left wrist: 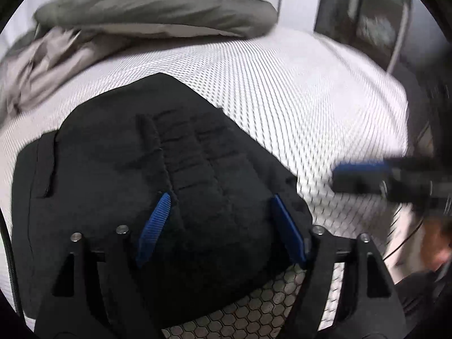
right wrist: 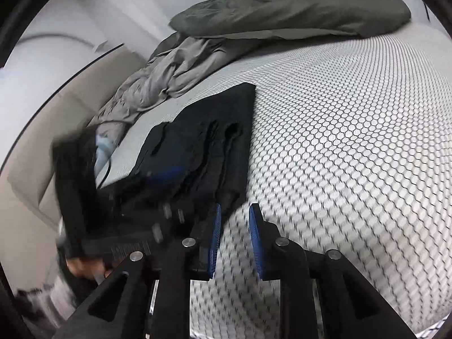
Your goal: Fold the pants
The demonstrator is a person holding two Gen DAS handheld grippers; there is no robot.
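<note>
At the far left of your bed, a rumpled grey duvet [right wrist: 158,84] lies bunched against the beige headboard [right wrist: 56,130], with a dark grey pillow [right wrist: 282,14] beyond it near the bed's far edge. Your left tool [left wrist: 219,226] hangs over the folded black pants [left wrist: 141,175], its blue pads [left wrist: 154,226] spread wide; the pads stand apart over the cloth and pinch nothing that can be made out. The pants lie flat on the mattress [left wrist: 282,99], a white cover with a honeycomb print, folded into a stacked bundle with the gathered waistband showing on top. To the right, your right tool [right wrist: 234,220] sits just beside the pants' near corner, its pads close together with a narrow gap, only mattress showing between them, gripping nothing. From the left wrist view that right tool is a blur at the right edge
</note>
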